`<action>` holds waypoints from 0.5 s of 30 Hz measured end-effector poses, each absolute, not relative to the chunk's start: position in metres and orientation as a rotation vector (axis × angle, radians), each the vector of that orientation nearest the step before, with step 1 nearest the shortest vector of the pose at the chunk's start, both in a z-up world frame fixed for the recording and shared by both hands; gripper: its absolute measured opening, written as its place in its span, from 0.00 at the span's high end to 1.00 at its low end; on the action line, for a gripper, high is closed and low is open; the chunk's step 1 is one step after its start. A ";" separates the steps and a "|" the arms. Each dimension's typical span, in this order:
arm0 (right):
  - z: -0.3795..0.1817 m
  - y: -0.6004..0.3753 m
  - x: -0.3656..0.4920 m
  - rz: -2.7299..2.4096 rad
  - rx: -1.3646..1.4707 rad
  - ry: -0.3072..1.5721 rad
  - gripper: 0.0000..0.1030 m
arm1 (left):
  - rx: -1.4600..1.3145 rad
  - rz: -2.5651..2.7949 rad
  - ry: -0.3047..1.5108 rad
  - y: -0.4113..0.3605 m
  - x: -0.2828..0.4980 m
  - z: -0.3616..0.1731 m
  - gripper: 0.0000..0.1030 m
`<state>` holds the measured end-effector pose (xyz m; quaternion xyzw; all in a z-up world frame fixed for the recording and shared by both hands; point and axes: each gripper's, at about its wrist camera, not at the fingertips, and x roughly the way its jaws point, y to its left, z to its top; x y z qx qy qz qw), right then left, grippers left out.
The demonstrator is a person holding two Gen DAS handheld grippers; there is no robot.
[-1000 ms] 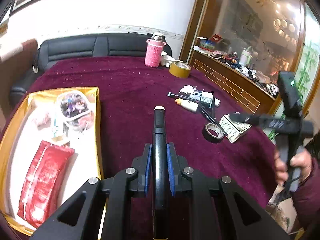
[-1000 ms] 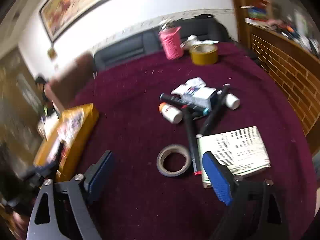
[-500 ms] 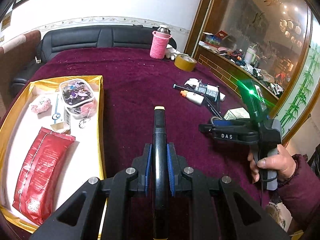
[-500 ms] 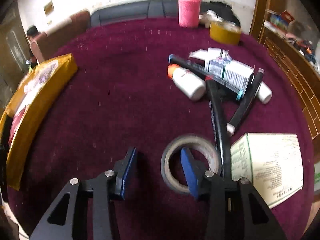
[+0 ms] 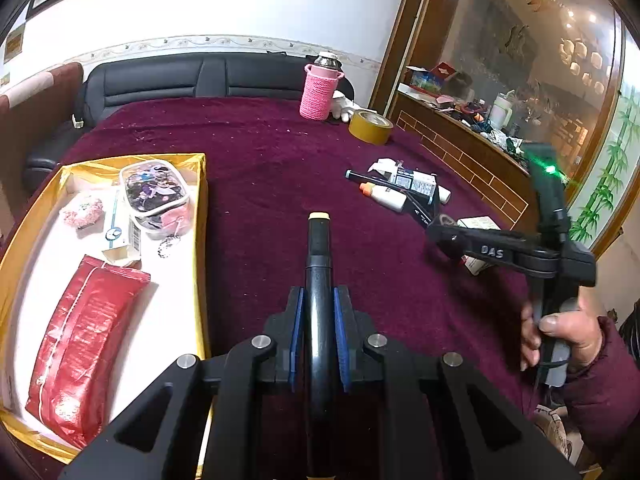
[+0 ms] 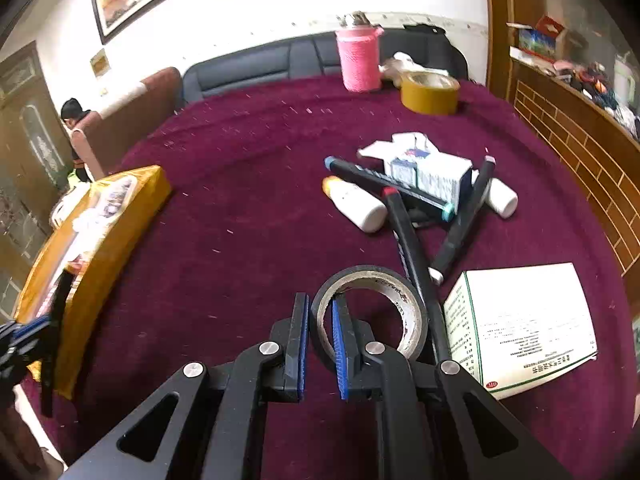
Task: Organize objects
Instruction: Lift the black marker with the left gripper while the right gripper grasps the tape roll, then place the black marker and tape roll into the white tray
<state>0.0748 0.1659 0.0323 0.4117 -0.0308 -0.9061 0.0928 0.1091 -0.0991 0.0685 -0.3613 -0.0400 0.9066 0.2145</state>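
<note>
Maroon surface: wide bare stretch centre frame; gold tray at left edge, clutter right. Left gripper fingers clenched on a black marker, bottom centre. Right gripper fingers clamped across the wall of the black tape roll, lower centre. Loose right of centre: three markers, two white bottles.

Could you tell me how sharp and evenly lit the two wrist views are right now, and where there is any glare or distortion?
Left wrist view: sharp, with fisheye bending at the edges, glare on the red pouch and a green light flare at far right. Right wrist view: sharp at the black tape roll, softer at the gold tray, with dark corners.
</note>
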 end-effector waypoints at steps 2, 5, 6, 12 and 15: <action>0.040 0.158 0.078 -2.685 1.195 -0.075 0.88 | -0.999 2.523 -0.115 -0.103 0.111 0.071 0.86; 0.051 0.142 0.082 -2.667 1.161 -0.053 0.88 | -0.992 2.542 -0.140 -0.115 0.114 0.078 0.86; 0.056 0.135 0.084 -2.655 1.146 -0.047 0.88 | -0.988 2.552 -0.153 -0.122 0.115 0.082 0.86; 0.078 0.095 0.086 -2.574 1.066 -0.033 0.88 | -0.942 2.675 -0.217 -0.178 0.116 0.114 0.86; 0.085 0.070 0.083 -2.512 1.046 -0.037 0.88 | -0.936 2.760 -0.174 -0.201 0.111 0.124 0.86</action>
